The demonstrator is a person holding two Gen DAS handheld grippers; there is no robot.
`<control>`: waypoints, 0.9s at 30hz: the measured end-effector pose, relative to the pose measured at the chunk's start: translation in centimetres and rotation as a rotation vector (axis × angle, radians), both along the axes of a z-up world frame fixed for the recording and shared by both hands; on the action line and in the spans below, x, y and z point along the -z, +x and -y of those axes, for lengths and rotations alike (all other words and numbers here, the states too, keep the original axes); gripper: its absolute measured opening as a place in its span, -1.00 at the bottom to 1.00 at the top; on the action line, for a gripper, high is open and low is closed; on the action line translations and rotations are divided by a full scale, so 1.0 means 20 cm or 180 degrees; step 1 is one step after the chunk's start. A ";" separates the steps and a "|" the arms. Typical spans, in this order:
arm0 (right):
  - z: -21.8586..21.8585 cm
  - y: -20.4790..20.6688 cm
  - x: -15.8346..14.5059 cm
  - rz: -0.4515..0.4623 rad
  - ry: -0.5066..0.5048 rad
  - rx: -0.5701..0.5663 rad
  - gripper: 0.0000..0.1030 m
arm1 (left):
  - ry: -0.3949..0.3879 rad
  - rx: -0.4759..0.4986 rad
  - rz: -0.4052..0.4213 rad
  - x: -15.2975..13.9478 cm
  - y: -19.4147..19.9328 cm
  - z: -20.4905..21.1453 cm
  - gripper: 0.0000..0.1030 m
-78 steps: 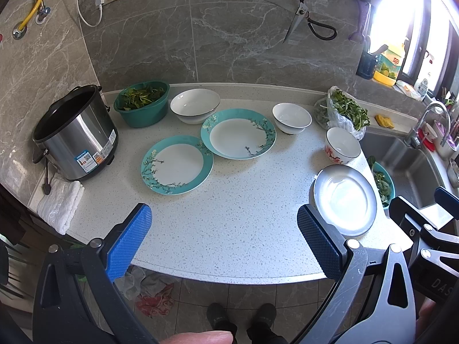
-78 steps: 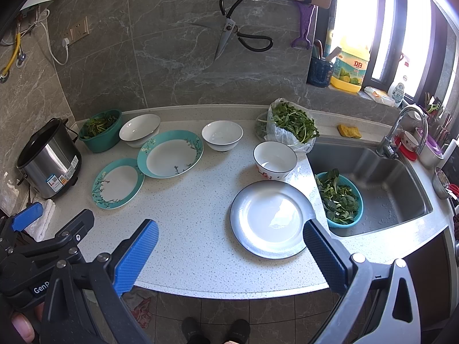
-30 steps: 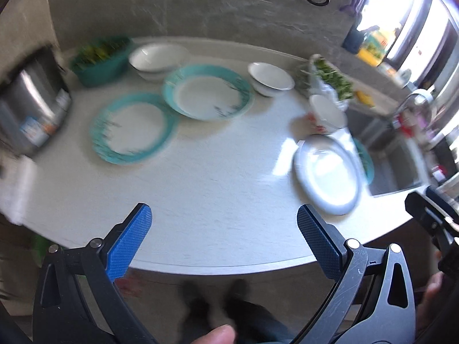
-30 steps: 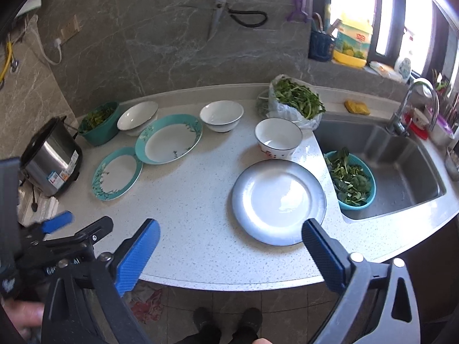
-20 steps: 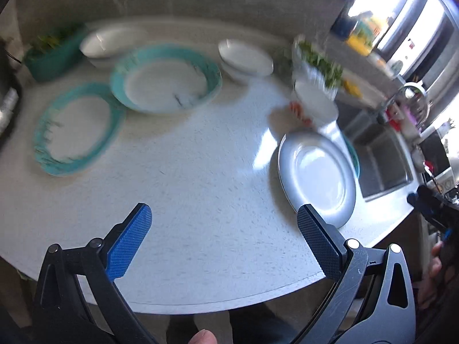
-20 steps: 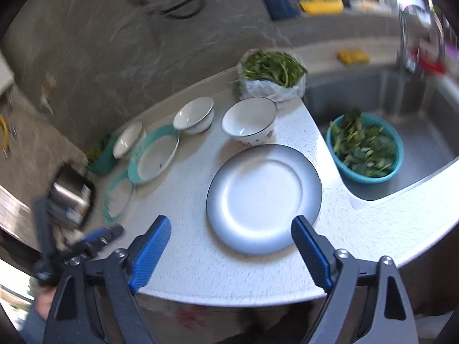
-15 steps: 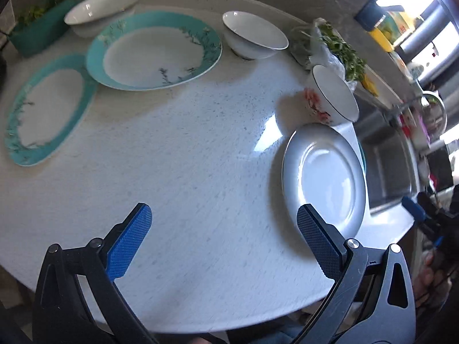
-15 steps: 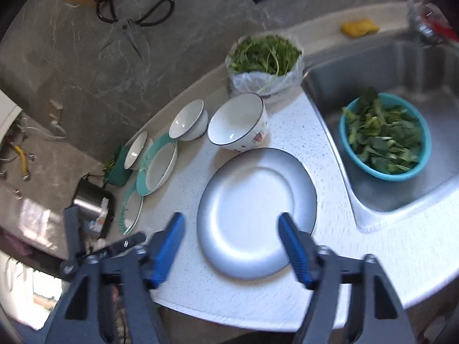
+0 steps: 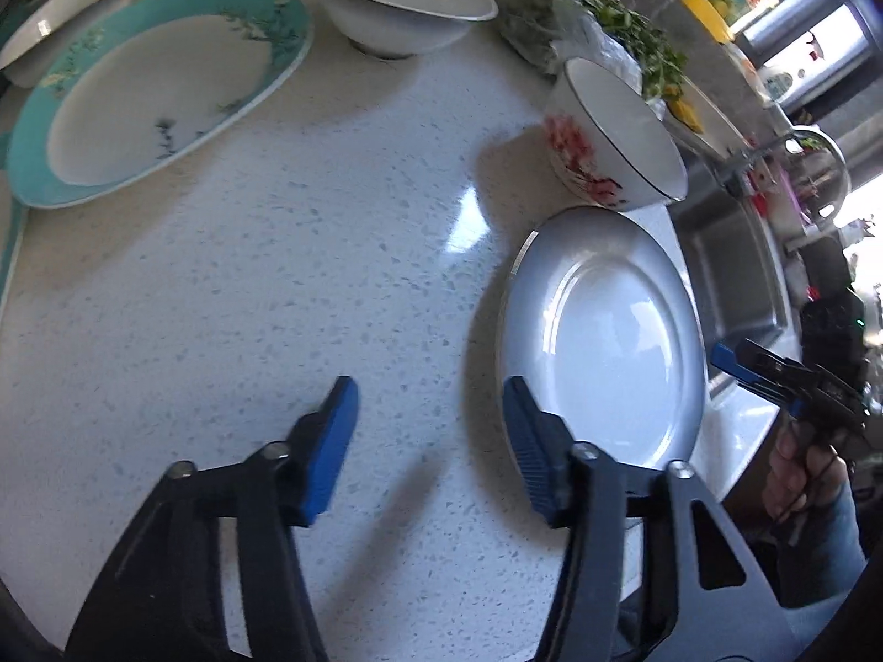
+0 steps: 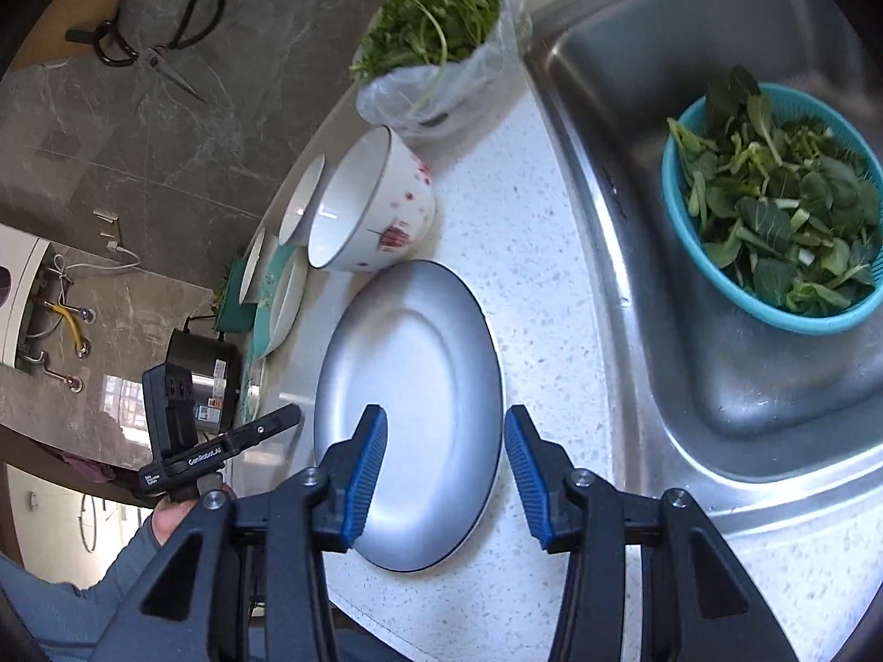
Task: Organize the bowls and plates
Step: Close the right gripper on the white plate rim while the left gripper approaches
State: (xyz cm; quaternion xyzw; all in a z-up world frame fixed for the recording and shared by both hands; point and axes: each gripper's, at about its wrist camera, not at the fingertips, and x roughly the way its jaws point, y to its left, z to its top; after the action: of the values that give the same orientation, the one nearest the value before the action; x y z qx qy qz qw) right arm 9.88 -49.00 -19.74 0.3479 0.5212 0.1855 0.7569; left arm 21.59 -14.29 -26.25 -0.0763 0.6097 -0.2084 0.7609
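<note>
A grey plate [image 9: 601, 342] [image 10: 408, 402] lies flat near the counter's front edge, beside the sink. My left gripper [image 9: 427, 391] hovers low at the plate's left rim. Its jaws are closing over bare counter, and its right finger [image 9: 530, 441] overlaps the rim. My right gripper [image 10: 444, 419] comes in from the opposite side with jaws closing. The plate's rim lies between them and the pads are not pressing on it. A floral bowl [image 9: 612, 138] [image 10: 370, 209] stands just behind the plate. Farther back are a white bowl [image 9: 403, 0] and a teal-rimmed plate [image 9: 154, 94].
A steel sink [image 10: 717, 276] holds a teal colander of greens [image 10: 772, 209]. A plastic bag of greens [image 10: 436, 33] sits behind the floral bowl. Another shallow white bowl [image 9: 60, 5] stands at the back left, a rice cooker [image 10: 204, 375] beyond it. Scissors [image 10: 149, 38] hang on the wall.
Both grippers have dropped from a high view of the whole counter down to the grey plate. Both pairs of jaws have narrowed from wide open. The right view has rolled.
</note>
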 end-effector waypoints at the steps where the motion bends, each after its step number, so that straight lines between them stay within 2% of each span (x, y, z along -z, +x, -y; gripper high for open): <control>1: 0.00 0.00 0.02 -0.0014 0.0020 -0.0004 -0.05 | -0.0021 0.0037 -0.0008 0.01 0.01 0.00 -0.14; 5: 0.01 0.00 0.08 -0.0103 0.0046 0.0033 -0.08 | -0.0048 0.0142 -0.0077 0.04 0.05 0.02 -0.14; 9: 0.01 -0.01 0.10 -0.0074 0.0142 0.0047 -0.13 | -0.0138 0.0180 -0.0088 0.05 0.11 0.05 -0.14; 12: 0.02 0.00 0.12 -0.0072 0.0314 0.0049 -0.13 | -0.0150 0.0282 -0.0105 0.05 0.14 0.09 -0.14; 19: 0.02 0.02 0.13 -0.0094 0.0386 -0.0013 -0.13 | -0.0320 0.0459 -0.0226 0.06 0.16 0.13 -0.14; 27: 0.01 0.02 0.14 -0.0145 0.0402 -0.0102 -0.24 | -0.0468 0.0623 -0.0361 0.07 0.16 0.18 -0.14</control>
State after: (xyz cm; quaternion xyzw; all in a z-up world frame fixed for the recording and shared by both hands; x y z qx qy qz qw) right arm 10.37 -49.20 -22.52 0.3908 0.5310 0.2221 0.7183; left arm 24.70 -17.95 -27.59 -0.0838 0.6393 -0.3212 0.6936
